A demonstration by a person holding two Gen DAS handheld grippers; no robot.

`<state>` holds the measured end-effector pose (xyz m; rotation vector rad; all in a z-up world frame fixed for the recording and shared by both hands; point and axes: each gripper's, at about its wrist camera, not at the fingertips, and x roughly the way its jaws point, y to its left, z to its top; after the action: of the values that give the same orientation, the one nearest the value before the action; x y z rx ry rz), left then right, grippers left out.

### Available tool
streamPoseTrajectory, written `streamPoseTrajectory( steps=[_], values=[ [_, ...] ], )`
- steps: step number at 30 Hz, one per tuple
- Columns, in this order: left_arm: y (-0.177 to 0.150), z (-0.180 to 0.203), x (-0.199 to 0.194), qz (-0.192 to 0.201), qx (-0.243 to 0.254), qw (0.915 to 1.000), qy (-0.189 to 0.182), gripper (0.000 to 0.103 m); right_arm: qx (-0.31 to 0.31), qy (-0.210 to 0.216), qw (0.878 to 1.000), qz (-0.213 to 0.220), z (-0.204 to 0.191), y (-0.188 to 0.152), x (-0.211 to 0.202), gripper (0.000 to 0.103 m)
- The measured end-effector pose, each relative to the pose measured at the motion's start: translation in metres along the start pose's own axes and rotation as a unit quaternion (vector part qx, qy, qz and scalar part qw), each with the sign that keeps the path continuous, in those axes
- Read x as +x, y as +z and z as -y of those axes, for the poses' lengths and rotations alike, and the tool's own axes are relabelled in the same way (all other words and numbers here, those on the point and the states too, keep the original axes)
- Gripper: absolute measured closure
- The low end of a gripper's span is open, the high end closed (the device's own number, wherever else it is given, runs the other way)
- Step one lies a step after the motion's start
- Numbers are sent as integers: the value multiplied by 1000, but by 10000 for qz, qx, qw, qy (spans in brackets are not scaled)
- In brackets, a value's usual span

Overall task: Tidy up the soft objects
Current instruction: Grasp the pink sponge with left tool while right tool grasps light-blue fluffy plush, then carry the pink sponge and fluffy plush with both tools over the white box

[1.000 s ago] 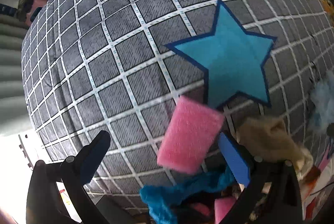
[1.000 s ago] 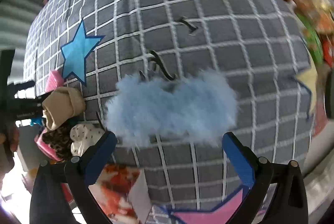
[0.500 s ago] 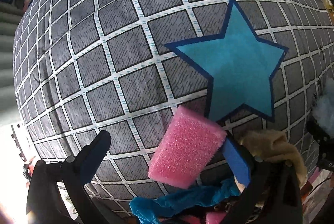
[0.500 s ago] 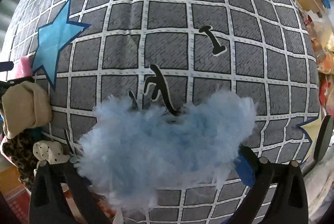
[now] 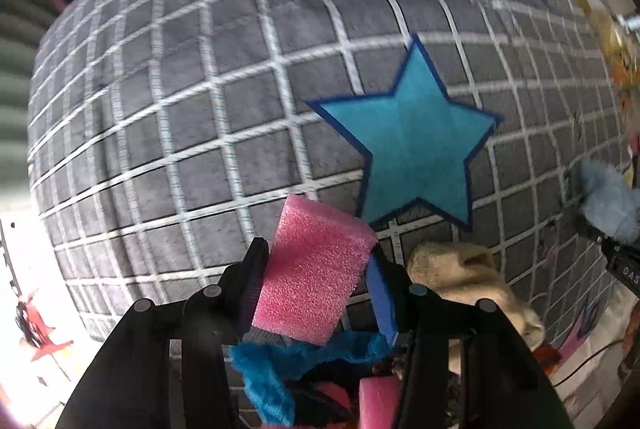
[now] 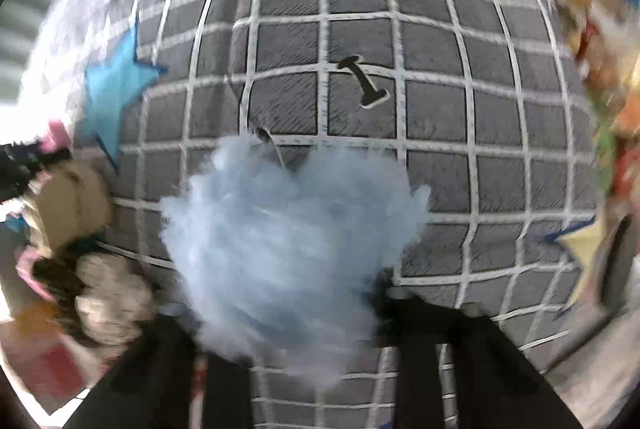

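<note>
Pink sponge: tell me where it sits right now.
In the left wrist view the pink sponge sits low and centre, between the closing left claw fingers, just below the blue star, left of the beige cloth.

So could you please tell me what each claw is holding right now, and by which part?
Left claw: closing across the pink foam block, at its two long sides. Right claw: shut on the blue fluffy piece, near its lower middle.

Black jaws, blue pads point(image 5: 382, 299)
</note>
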<state>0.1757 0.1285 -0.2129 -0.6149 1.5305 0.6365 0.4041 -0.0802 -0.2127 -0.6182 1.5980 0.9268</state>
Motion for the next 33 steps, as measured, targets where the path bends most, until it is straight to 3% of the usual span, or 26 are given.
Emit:
streamPoseTrajectory(
  steps=[4, 12, 17, 19, 20, 21, 24, 27, 30, 33],
  values=[
    [-8, -6, -29, 338, -73, 9994, 13, 51, 378, 468, 9981, 112, 18, -1, -17, 77],
    [-33, -11, -84, 891, -217, 9958, 15, 51, 136, 420, 9978, 493, 2, -24, -50, 77],
    [-46, -7, -104, 916, -322, 9952, -118, 51, 324, 310, 9975, 554, -1, -34, -48, 76],
    [-54, -3, -110, 952, -349, 9948, -97, 51, 552, 275, 9965, 568, 8, -29, -46, 61],
    [-55, -3, -111, 961, -372, 9946, -104, 51, 686, 176, 9955, 634, 14, -25, -46, 31],
    [-56, -3, -111, 960, -400, 9945, -114, 51, 716, 21, 9947, 742, 17, -20, -47, 13],
    [-58, -1, -111, 942, -468, 9944, -111, 51, 394, -127, 9960, 791, 8, -7, -43, 13],
    [-62, 5, -115, 957, -490, 9941, -142, 51, -380, -412, 9955, 765, -23, 11, -29, 13],
    [-65, 10, -119, 959, -473, 9941, -152, 51, -1183, -672, 9866, 903, -56, 27, -20, 13],
    [-66, 15, -119, 932, -442, 9946, -124, 51, -1750, -832, 9782, 748, -81, 37, -3, 13]
  ],
)
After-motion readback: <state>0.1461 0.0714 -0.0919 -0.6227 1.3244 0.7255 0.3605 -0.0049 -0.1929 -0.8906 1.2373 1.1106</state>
